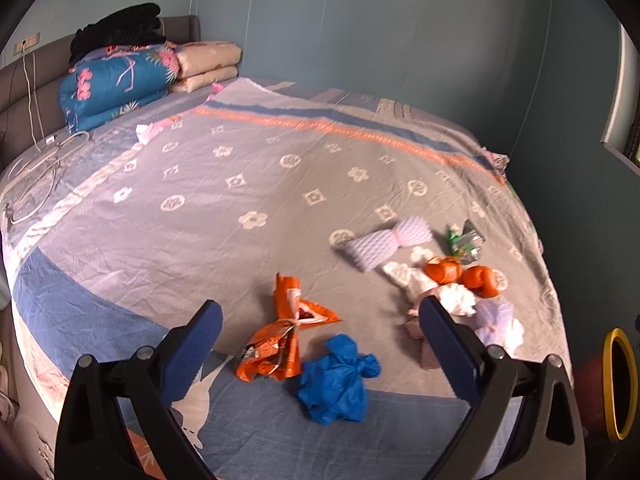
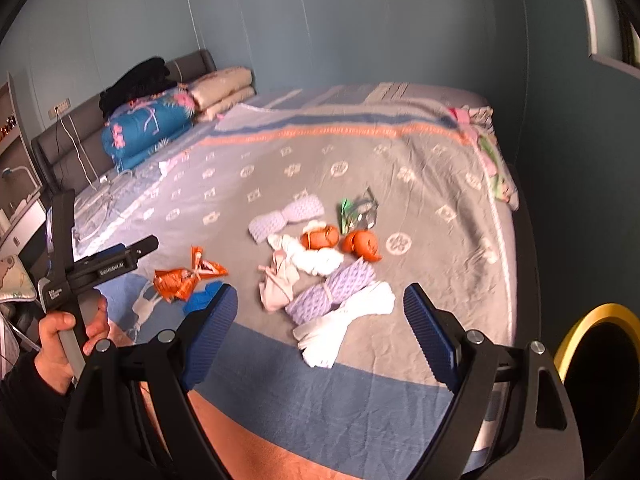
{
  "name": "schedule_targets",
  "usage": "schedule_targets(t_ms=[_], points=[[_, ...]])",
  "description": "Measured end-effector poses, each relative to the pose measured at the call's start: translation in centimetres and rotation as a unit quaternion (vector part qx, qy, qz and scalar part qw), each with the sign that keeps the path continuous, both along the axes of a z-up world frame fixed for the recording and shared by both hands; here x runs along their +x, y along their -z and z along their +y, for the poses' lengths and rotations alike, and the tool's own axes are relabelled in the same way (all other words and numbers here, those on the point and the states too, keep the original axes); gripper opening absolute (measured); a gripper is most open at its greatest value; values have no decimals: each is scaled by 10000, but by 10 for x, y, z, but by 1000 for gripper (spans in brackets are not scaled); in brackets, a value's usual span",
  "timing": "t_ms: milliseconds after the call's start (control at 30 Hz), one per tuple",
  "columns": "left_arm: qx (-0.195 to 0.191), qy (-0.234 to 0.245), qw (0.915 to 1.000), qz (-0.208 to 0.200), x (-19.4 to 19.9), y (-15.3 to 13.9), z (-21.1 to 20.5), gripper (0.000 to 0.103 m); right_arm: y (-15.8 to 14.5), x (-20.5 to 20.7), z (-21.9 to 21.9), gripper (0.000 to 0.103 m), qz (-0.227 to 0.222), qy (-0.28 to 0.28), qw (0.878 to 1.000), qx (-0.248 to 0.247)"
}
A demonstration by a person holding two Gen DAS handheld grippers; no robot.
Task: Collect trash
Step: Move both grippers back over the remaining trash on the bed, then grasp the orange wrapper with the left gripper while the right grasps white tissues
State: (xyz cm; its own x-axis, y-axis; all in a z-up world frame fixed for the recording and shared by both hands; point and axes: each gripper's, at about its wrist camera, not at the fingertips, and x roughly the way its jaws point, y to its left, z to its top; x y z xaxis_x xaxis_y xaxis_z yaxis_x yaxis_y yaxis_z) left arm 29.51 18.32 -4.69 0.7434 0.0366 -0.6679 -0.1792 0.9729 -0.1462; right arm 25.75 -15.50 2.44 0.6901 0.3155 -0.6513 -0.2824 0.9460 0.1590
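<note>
The bed (image 1: 240, 184) carries the trash near its foot edge: an orange wrapper (image 1: 280, 340) touching a blue crumpled bag (image 1: 336, 380), with white tissues (image 2: 320, 258) and orange peels (image 2: 320, 238) just beside. Left gripper (image 1: 320, 340) and right gripper (image 2: 318, 320) hover above, jaws spread, empty.

Crumpled trash litters the bed (image 1: 240, 184) near its foot edge: an orange wrapper (image 1: 280, 340) touching a blue wad (image 1: 336, 380). Toward the right edge lie white tissues (image 2: 320, 258), lilac foam nets (image 2: 332, 292) and orange peels (image 2: 360, 245).
</note>
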Motion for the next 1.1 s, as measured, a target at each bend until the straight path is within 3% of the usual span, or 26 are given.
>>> schedule_targets(t_ms=[667,1100], points=[[-59,-266,9976,640,34,69,33,95,132,54,60,81,1183,-190,9890,-873],[-101,-266,9965,791,58,92,32,95,174,79,60,81,1562,-36,9835,-916]])
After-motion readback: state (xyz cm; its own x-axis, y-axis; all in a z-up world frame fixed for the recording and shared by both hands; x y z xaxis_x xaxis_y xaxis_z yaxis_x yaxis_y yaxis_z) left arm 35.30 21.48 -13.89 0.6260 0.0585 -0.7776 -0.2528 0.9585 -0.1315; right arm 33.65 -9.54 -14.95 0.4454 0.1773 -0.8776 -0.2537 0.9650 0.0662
